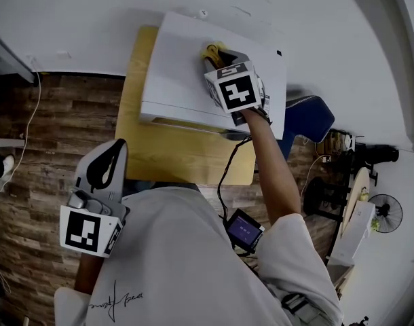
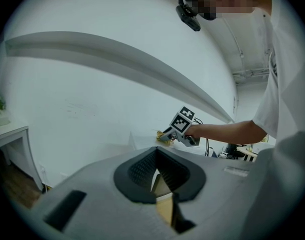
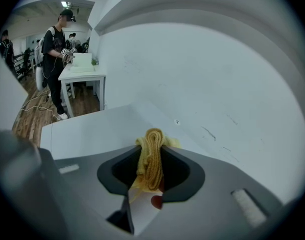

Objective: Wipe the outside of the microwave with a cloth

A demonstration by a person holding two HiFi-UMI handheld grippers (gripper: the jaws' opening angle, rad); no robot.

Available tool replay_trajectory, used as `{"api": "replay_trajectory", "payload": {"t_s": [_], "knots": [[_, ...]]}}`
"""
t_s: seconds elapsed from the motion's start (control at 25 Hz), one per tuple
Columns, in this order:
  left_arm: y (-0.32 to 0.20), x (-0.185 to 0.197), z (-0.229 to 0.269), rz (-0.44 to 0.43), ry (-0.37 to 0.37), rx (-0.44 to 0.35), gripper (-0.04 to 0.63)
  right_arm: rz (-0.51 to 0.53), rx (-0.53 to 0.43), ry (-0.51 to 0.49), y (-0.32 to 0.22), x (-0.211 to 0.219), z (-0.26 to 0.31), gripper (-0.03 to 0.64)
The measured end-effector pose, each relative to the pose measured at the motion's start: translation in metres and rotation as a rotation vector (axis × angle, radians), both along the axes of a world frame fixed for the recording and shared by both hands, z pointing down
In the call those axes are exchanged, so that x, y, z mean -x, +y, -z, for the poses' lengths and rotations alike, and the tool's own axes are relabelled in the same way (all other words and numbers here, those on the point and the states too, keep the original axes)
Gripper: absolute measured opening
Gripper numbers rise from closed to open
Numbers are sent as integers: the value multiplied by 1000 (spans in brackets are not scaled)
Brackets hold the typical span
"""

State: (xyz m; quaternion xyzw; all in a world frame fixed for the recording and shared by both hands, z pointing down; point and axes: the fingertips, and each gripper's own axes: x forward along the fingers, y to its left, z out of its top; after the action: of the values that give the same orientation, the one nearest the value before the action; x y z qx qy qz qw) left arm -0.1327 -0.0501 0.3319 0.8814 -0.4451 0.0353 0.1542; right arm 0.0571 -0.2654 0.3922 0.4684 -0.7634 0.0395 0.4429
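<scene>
While the left tool (image 1: pixel 117 145) hangs low at 8 o'clock in the head view, beside the person's white shirt (image 1: pixel 186 263), the right tool (image 1: pixel 216 55) is stretched out to 12 o'clock over the microwave (image 1: pixel 180 80). The right tool's jaws are clamped on a folded yellow cloth (image 1: pixel 212 47). Its own view shows the bundle standing edge-on between the dark pads, with a frayed corner spilling past the tips. The cloth lies against the microwave's white top, toward the back edge near the wall (image 1: pixel 91 19). The left tool's own view shows its jaw tips meeting, with nothing between them.

The microwave stands on a pale wood counter (image 1: pixel 146 148) that reaches out toward 6 o'clock in front of it. The brown plank floor (image 1: pixel 58 114) shows at 9 o'clock. No brand can be read on the microwave from these angles.

Each tool carries a cube (image 1: pixel 235 90) with black-and-white square markers. A line of dark script crosses the shirt at 7 o'clock, upside down and too small to read. A small device (image 1: pixel 244 229) with a lit screen hangs at 5 o'clock on a black cable (image 1: pixel 224 175); its display is illegible. A blue chair (image 1: pixel 305 117) sits at 2 o'clock, just beside the counter.

In the right tool's view, a second person (image 3: pixel 55 54) stands at 10 o'clock beside a white table (image 3: pixel 82 74).
</scene>
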Motion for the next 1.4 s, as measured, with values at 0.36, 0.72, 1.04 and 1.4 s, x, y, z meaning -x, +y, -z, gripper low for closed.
{"api": "replay_trajectory", "payload": {"t_s": [0.36,0.72,1.04,1.4], "knots": [[7,9,2,40,1,-3,-3,53,2,-8,0,32,-1,120],[16,21,5,88,1,1,-4,122,-7,-9,-1,68,-1,120],[21,36,7,134,-7,7,-3,214,-11,-29,-1,115,0,120],[25,37,8,132,-2,-2,-3,318,-47,-178,25,153,32,120]]}}
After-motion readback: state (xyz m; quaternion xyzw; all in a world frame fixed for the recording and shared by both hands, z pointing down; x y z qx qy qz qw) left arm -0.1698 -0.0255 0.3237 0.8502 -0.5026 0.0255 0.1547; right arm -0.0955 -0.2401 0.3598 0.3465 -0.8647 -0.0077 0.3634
